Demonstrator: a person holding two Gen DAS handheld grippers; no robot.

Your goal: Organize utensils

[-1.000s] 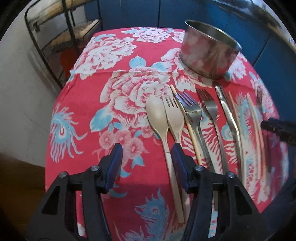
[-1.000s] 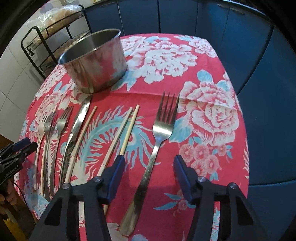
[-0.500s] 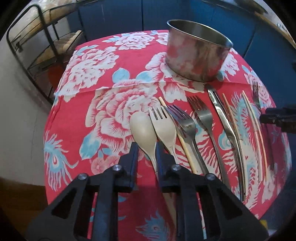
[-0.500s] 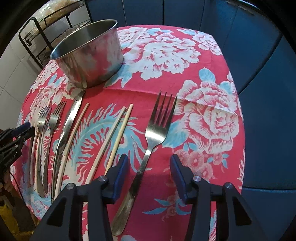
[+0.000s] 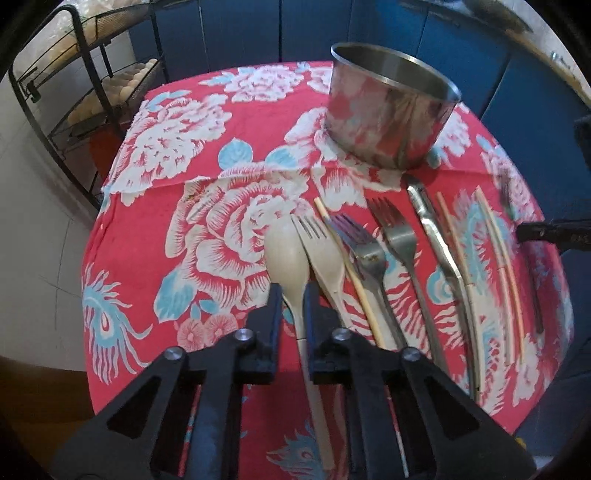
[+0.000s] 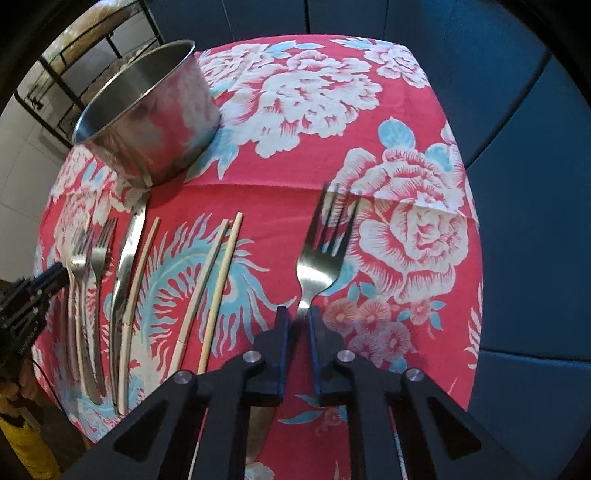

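One steel pot [image 5: 391, 110]; one beige spoon [image 5: 287, 254]; one beige fork [image 5: 321, 254]; three metal forks [image 6: 321, 254]; one knife [image 6: 127, 254]; four chopsticks [image 6: 221, 280]; two grippers [image 6: 295, 317].

Tablecloth [image 5: 155, 229]: red ground, white-pink peonies, pale blue leaves and feathery swirls. Spoon [image 5: 288, 254] and plastic fork [image 5: 323, 254]: matte beige. Metal forks [image 5: 400, 236], large fork [image 6: 319, 266], knife [image 5: 436, 236]: silver. Pot [image 5: 384, 110]: polished steel (mirrors cloth's red and white). Chopsticks [image 6: 219, 273]: light tan. Gripper fingers [image 5: 275, 310]: black, blue pads. Cabinets [image 5: 388, 26]: dark blue.
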